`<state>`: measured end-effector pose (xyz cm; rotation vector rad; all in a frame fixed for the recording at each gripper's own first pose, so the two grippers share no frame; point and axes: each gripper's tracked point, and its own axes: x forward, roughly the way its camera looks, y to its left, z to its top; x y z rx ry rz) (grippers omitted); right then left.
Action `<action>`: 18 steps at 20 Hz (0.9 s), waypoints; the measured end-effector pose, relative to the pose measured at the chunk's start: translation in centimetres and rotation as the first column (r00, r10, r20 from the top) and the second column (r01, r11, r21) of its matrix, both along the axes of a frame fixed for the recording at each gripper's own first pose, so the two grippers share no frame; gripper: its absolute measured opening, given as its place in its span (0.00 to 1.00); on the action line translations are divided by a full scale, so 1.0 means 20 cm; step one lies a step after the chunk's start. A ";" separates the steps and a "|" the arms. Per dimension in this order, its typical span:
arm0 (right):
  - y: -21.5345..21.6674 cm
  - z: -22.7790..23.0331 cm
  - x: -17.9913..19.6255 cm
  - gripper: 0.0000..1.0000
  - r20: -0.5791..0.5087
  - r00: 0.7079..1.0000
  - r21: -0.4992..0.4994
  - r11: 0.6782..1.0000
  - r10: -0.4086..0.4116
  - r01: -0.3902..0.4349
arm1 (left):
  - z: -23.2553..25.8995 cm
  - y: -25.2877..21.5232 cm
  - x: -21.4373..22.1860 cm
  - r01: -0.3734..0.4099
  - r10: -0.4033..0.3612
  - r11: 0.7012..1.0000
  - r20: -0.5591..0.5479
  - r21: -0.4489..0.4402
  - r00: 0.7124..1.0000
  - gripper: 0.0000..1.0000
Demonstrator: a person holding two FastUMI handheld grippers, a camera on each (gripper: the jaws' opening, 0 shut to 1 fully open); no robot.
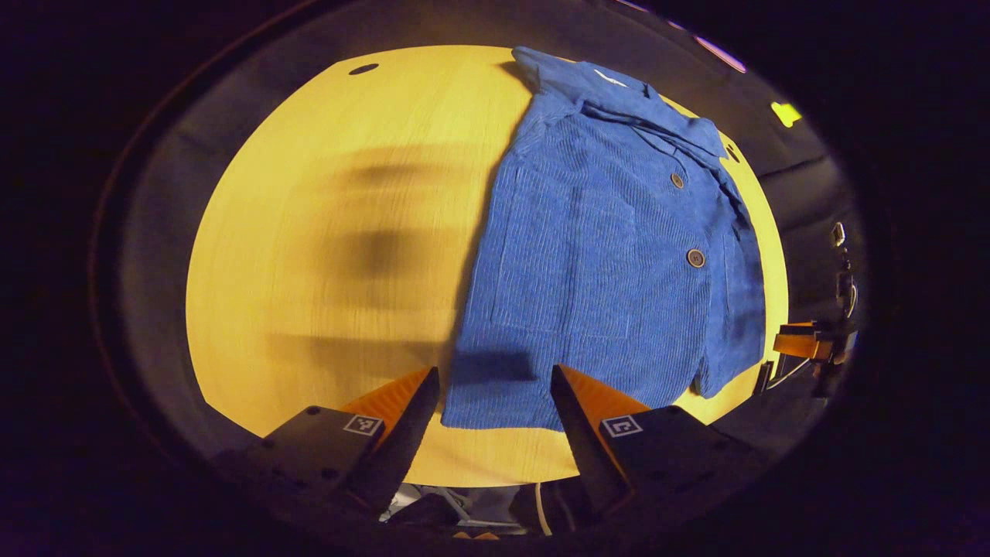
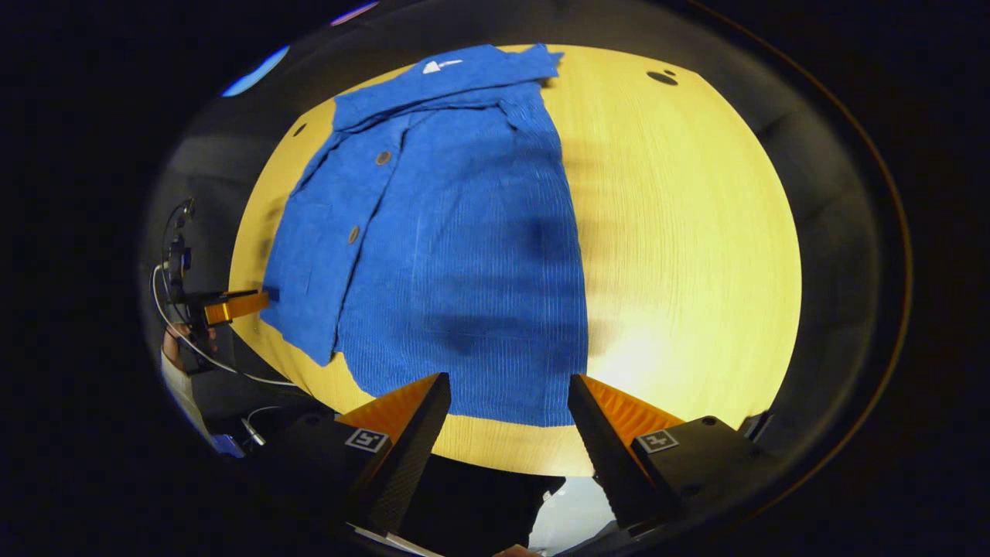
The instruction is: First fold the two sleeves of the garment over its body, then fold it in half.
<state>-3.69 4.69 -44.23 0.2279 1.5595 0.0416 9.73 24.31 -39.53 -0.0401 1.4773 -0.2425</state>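
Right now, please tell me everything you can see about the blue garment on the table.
The blue garment is a ribbed, corduroy-like jacket with a collar, two visible buttons and front pockets. It lies flat on the yellow wooden table, collar at the far end, hem at the near edge, sleeves apparently already folded in. Both grippers hover open near the hem, apparently not touching.

garment | blue corduroy, buttoned | flat on table, sleeves folded over body, collar far
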 end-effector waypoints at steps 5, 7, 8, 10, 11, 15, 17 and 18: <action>-0.05 -0.09 -0.06 0.99 -0.050 0.999 -0.068 0.998 0.013 -0.016 | -0.05 0.00 -0.06 0.065 -0.062 0.997 -0.059 0.045 0.996 0.85; -0.09 -0.11 -0.06 0.99 -0.058 0.998 -0.105 0.994 0.005 -0.011 | -0.05 -0.02 -0.06 0.101 -0.098 0.994 -0.056 0.045 0.994 0.85; -0.12 -0.13 -0.06 0.99 -0.061 0.998 -0.126 0.992 0.007 -0.015 | -0.05 -0.04 -0.07 0.104 -0.101 0.994 -0.066 0.045 0.993 0.85; -0.16 -0.14 -0.10 1.00 -0.080 0.997 -0.152 0.988 -0.004 -0.008 | -0.06 -0.06 -0.08 0.116 -0.112 0.991 -0.077 0.063 0.991 0.85; -0.15 -0.16 -0.12 1.00 -0.099 0.995 -0.152 0.988 -0.007 -0.008 | -0.07 -0.06 -0.08 0.133 -0.128 0.988 -0.078 0.073 0.989 0.85; -0.17 -0.22 -0.16 0.98 -0.124 0.992 -0.192 0.981 0.015 -0.039 | -0.09 -0.08 -0.12 0.200 -0.188 0.970 -0.096 0.138 0.978 0.85; -0.16 -0.24 -0.15 0.99 -0.121 0.993 -0.185 0.983 -0.005 -0.018 | -0.09 -0.08 -0.12 0.213 -0.200 0.966 -0.102 0.148 0.975 0.85; -0.16 -0.23 -0.16 0.98 -0.127 0.992 -0.182 0.983 -0.002 -0.022 | -0.09 -0.08 -0.11 0.213 -0.199 0.966 -0.107 0.146 0.974 0.84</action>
